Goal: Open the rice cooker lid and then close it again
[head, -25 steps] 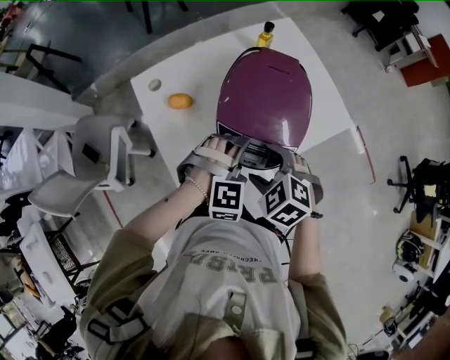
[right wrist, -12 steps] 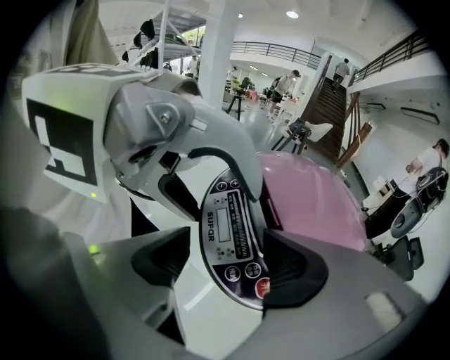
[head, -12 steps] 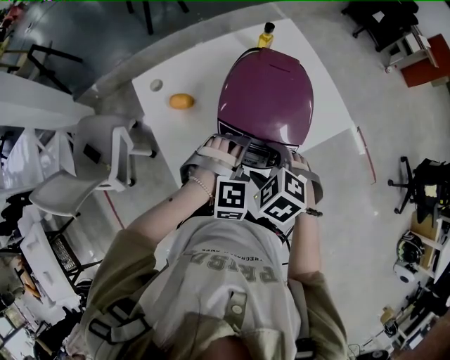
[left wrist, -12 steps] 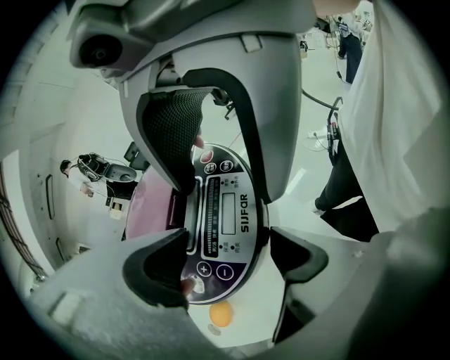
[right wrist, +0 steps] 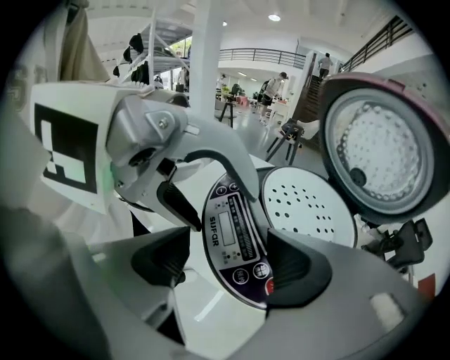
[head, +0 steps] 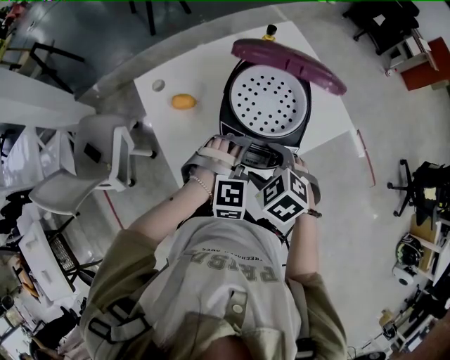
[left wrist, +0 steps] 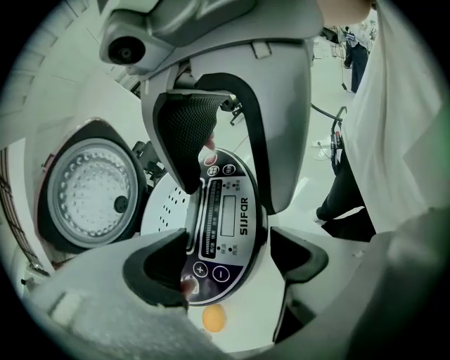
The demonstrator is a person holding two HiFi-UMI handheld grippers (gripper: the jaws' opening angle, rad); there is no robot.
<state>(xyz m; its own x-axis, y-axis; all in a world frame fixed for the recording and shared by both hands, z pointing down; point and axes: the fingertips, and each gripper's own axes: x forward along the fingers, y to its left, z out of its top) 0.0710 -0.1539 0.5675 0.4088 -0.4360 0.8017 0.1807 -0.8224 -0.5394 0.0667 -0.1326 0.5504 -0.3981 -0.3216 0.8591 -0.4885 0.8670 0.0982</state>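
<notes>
Low in the frame's centre, the left gripper (head: 230, 149) and right gripper (head: 283, 156) tilt down side by side, jaws spread, pinching nothing. The black rice cooker (head: 228, 105) sits on the white table (head: 190, 74) at upper centre. Its purple domed lid (head: 288, 58) stands raised toward the upper right, baring a perforated white tray (head: 267, 102). The cooker's front faces the person.

Setting: open-plan lab or workshop hall. Evidence: bare grey floor (head: 365, 232), white worktop (head: 197, 70), swivel chairs (head: 420, 184), cluttered gear (head: 422, 253) along the edges, upper-level railing (right wrist: 383, 35), ceiling lamp (right wrist: 274, 17), people (right wrist: 281, 84) standing at far benches.
</notes>
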